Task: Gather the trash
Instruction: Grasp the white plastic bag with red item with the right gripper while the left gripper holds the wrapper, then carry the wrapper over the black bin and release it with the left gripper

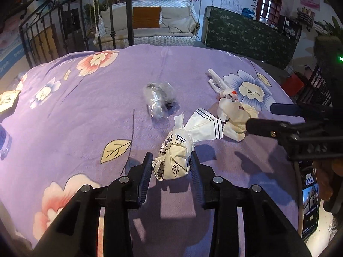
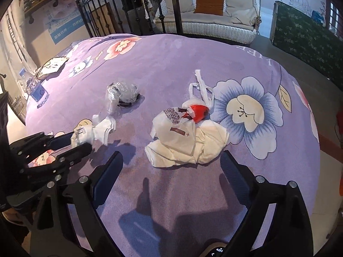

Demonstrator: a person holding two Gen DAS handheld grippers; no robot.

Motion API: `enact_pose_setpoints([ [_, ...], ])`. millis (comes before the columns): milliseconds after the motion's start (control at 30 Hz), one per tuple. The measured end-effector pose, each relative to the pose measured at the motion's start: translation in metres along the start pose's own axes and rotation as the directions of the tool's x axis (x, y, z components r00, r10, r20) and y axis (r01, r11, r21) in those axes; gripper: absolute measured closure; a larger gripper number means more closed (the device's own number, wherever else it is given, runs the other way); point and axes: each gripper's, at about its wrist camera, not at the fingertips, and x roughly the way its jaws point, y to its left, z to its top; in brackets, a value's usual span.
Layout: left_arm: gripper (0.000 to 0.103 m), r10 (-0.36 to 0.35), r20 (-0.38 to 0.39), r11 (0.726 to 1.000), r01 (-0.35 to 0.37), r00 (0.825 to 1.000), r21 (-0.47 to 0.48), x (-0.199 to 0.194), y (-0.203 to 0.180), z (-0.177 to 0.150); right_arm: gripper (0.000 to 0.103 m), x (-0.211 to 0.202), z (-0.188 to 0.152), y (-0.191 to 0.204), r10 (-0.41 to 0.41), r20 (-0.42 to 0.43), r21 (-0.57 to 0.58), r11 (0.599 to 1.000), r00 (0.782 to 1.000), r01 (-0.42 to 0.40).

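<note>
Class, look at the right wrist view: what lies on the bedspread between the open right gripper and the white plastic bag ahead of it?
Nothing but bare purple bedspread and shadows separates the right gripper from the white plastic bag, as the right wrist view shows.

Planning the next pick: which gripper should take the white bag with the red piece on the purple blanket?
Right. The right gripper is open, with the white bag just ahead between its fingers. The left gripper is already shut on the crumpled printed wrapper.

Left gripper (image 1: 171,167) angled down, jaws clamped; right gripper (image 2: 171,167) angled down, jaws wide apart
</note>
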Motion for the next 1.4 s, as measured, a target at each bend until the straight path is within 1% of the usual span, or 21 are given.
enact_pose_setpoints([
  [67,0.068,0.008,0.007,1.0,-0.008,1.0,-0.016,-0.01,0.006,-0.008,0.015,0.008,0.007,0.004,-0.006,-0.014,-0.014,1.0,1.0,0.005],
  [167,0.068,0.013,0.012,0.998,-0.012,1.0,-0.057,-0.022,0.016,-0.018,0.015,0.022,0.018,0.01,-0.026,-0.038,-0.045,0.999,0.999,0.024],
  [300,0.068,0.022,0.008,0.993,-0.021,1.0,-0.113,-0.031,0.026,-0.03,0.015,0.042,0.031,0.009,-0.059,-0.072,-0.052,0.997,0.996,0.055],
  [367,0.068,0.03,0.009,0.993,-0.029,1.0,-0.118,-0.033,0.027,-0.033,0.019,0.053,0.037,0.008,-0.086,-0.098,-0.052,0.995,0.991,0.081],
  [433,0.068,0.028,0.012,0.991,-0.026,1.0,-0.13,-0.035,0.029,-0.035,0.022,0.064,0.042,0.007,-0.091,-0.129,-0.043,0.995,0.987,0.086],
  [467,0.068,0.021,0.013,0.99,-0.019,1.0,-0.139,-0.036,0.031,-0.037,0.026,0.069,0.044,0.005,-0.087,-0.144,-0.034,0.996,0.986,0.083],
  [500,0.068,0.016,0.012,0.989,-0.014,1.0,-0.146,-0.037,0.032,-0.038,0.027,0.074,0.046,0.003,-0.088,-0.154,-0.028,0.996,0.984,0.084],
  [567,0.068,0.017,0.011,0.989,-0.015,1.0,-0.149,-0.038,0.032,-0.039,0.039,0.081,0.048,0.003,-0.103,-0.164,-0.036,0.994,0.981,0.099],
  [600,0.068,0.013,0.008,0.988,-0.012,1.0,-0.151,-0.039,0.033,-0.041,0.043,0.084,0.048,0.003,-0.107,-0.165,-0.042,0.994,0.98,0.101],
  [667,0.068,0.009,0.005,0.988,-0.008,1.0,-0.154,-0.039,0.034,-0.043,0.056,0.088,0.049,0.001,-0.1,-0.161,-0.044,0.995,0.982,0.094],
  [700,0.068,0.009,0.003,0.988,-0.008,1.0,-0.155,-0.039,0.034,-0.044,0.059,0.089,0.049,0.0,-0.101,-0.156,-0.046,0.994,0.983,0.095],
  [767,0.068,0.003,0.002,0.987,-0.003,1.0,-0.159,-0.04,0.034,-0.047,0.071,0.09,0.049,-0.003,-0.113,-0.153,-0.046,0.993,0.982,0.107],
  [800,0.068,0.003,0.003,0.987,-0.003,1.0,-0.162,-0.041,0.035,-0.048,0.073,0.089,0.049,-0.005,-0.109,-0.151,-0.038,0.994,0.982,0.105],
  [867,0.068,0.0,0.003,0.986,0.001,1.0,-0.169,-0.041,0.036,-0.049,0.081,0.086,0.051,-0.01,-0.094,-0.139,-0.013,0.996,0.986,0.093],
  [933,0.068,-0.001,0.006,0.985,0.002,1.0,-0.175,-0.043,0.037,-0.05,0.082,0.08,0.052,-0.012,-0.08,-0.112,0.004,0.997,0.99,0.081],
  [1033,0.068,0.001,0.014,0.983,0.002,1.0,-0.181,-0.048,0.039,-0.052,0.083,0.063,0.053,-0.007,-0.08,-0.064,-0.007,0.997,0.995,0.08],
  [1200,0.068,0.007,0.033,0.981,0.0,0.999,-0.195,-0.058,0.043,-0.054,0.083,0.035,0.046,0.014,-0.057,-0.008,-0.049,0.997,0.998,0.057],
  [1400,0.068,0.022,0.057,0.979,-0.01,0.998,-0.202,-0.075,0.047,-0.061,0.083,-0.004,0.033,0.038,-0.01,0.049,-0.094,0.995,0.999,0.014],
])
